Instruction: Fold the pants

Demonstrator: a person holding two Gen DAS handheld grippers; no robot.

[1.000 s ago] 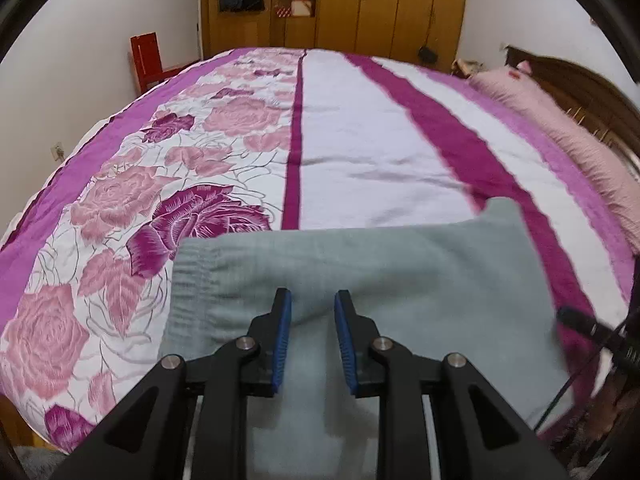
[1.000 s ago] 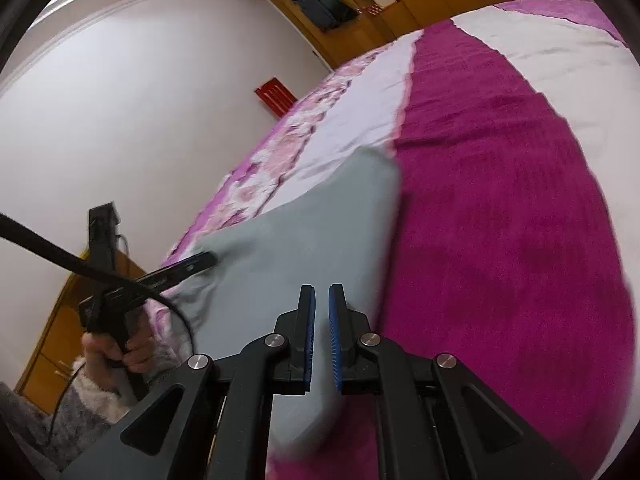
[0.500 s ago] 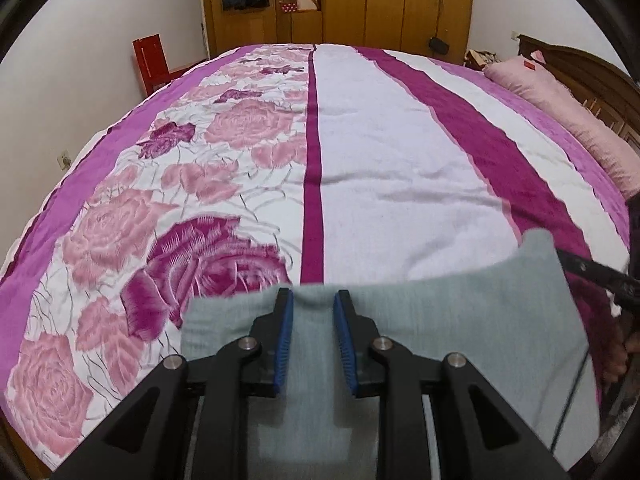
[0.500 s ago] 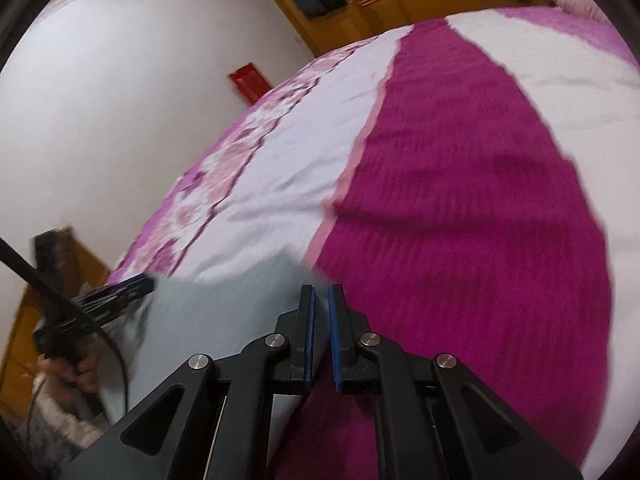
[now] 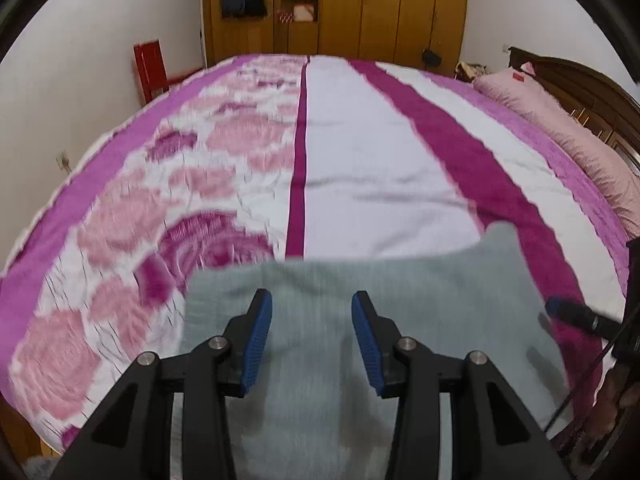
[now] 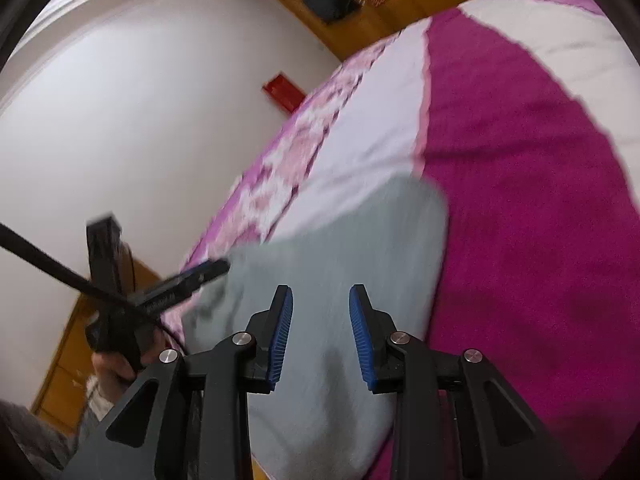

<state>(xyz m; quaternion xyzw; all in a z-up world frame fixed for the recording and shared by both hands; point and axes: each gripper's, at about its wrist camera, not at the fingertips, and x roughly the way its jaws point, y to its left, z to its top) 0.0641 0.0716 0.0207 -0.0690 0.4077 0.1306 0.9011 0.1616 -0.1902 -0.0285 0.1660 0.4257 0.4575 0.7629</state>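
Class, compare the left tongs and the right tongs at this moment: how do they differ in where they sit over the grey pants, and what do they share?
The left tongs hover over the pants near the floral side of the bedspread; the right tongs hover near the solid magenta stripe. The left tongs' view looks level down the bed; the right tongs' view is tilted. Shared: both are open, blue-padded, with grey fabric showing between the pads and nothing gripped.

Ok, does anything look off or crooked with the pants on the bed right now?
Nothing stands out. The grey pants lie flat on the bedspread near its front edge, though blur hides fine wrinkles. The left gripper and right gripper hover open above them.
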